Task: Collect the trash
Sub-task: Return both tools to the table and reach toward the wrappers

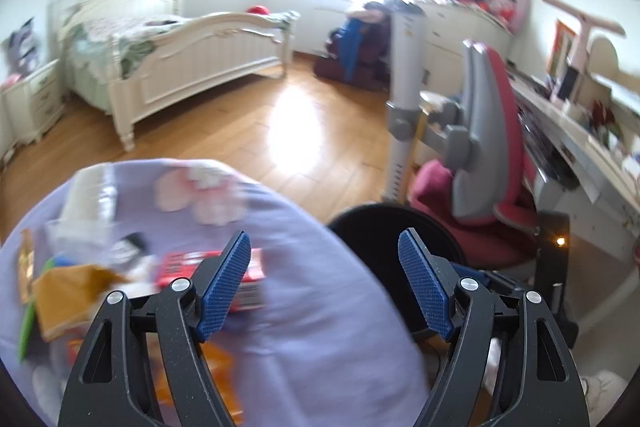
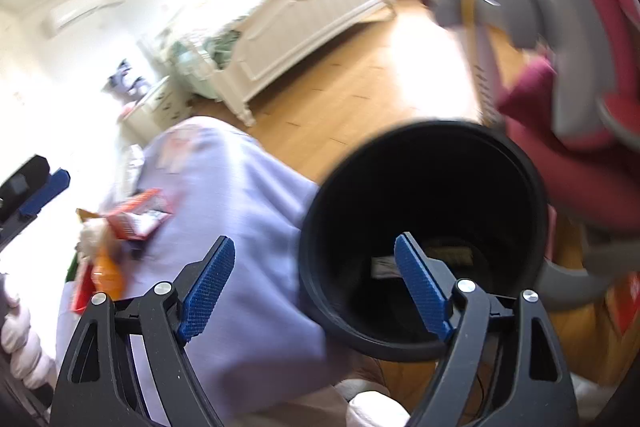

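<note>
A round table with a lilac cloth carries a pile of trash: a red and white carton, a brown paper bag, clear plastic wrap and orange packets. My left gripper is open and empty above the cloth, just right of the carton. A black bin stands beside the table, with some paper at its bottom. My right gripper is open and empty over the cloth and the bin's rim. The carton lies to its left. The bin also shows in the left wrist view.
A red and grey desk chair stands right of the bin by a cluttered desk. A white bed stands across the wooden floor. A white nightstand is at the far left. The left gripper's finger shows at the right view's left edge.
</note>
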Demonstrator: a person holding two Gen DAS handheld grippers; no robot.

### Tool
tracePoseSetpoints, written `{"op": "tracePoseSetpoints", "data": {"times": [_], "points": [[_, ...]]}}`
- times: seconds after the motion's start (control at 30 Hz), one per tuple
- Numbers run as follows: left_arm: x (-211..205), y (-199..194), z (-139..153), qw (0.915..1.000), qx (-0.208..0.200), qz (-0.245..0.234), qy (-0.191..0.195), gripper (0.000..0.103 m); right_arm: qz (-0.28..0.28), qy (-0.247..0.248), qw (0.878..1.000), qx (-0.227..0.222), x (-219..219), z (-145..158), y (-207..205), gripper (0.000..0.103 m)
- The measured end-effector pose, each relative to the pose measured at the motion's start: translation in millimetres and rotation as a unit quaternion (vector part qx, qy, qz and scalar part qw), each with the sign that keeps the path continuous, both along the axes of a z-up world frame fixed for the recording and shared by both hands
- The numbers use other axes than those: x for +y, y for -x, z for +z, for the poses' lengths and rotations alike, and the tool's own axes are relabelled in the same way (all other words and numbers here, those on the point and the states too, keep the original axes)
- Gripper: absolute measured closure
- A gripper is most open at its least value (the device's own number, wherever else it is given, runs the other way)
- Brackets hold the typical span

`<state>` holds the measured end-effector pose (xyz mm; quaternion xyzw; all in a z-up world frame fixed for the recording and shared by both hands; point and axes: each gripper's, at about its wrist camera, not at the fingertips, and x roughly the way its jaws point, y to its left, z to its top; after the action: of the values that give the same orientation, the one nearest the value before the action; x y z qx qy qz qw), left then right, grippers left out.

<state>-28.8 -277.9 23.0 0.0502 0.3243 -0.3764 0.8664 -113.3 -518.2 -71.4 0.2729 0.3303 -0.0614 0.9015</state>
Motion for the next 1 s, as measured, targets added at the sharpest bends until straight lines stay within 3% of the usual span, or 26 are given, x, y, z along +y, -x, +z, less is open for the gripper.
{"op": "tracePoseSetpoints", "data": {"times": [0.1, 0.2, 0.23, 0.3, 0.37, 0.53, 0.63, 0.73, 0.83, 0.9, 1.0], "points": [[66, -18, 5, 0.9971, 0.004, 0.072, 0.024, 0.027, 0.046, 0.021, 0.999, -0.017, 25, 22, -18, 0.021], [135, -37, 1, 0.9884, 0.02, 0.147, 0.033, 0.027, 0.104, 0.048, 0.993, -0.033, 55, 41, -36, 0.022], [156, -44, -3, 0.9855, 0.025, 0.166, 0.027, 0.027, 0.127, 0.057, 0.989, -0.041, 67, 48, -43, 0.024], [191, -57, -10, 0.9802, 0.028, 0.196, 0.003, 0.027, 0.169, 0.088, 0.98, -0.052, 91, 61, -61, 0.042], [219, -71, -18, 0.9766, 0.034, 0.211, -0.024, 0.027, 0.219, 0.112, 0.968, -0.055, 119, 73, -79, 0.044], [250, -92, -37, 0.9785, 0.021, 0.186, -0.087, 0.027, 0.308, 0.153, 0.937, -0.067, 178, 90, -113, 0.044], [266, -97, -45, 0.9831, 0.013, 0.154, -0.098, 0.027, 0.336, 0.191, 0.921, -0.055, 204, 84, -134, 0.048], [263, -98, -49, 0.985, 0.001, 0.129, -0.114, 0.027, 0.364, 0.198, 0.909, -0.041, 220, 77, -151, 0.051], [249, -102, -56, 0.9829, -0.014, 0.11, -0.147, 0.027, 0.385, 0.198, 0.901, -0.017, 231, 69, -167, 0.064], [239, -103, -62, 0.9815, -0.016, 0.098, -0.164, 0.027, 0.399, 0.188, 0.897, -0.001, 233, 63, -175, 0.082], [233, -113, -69, 0.9791, -0.001, 0.095, -0.18, 0.032, 0.407, 0.182, 0.895, 0.003, 238, 61, -174, 0.092]]}}
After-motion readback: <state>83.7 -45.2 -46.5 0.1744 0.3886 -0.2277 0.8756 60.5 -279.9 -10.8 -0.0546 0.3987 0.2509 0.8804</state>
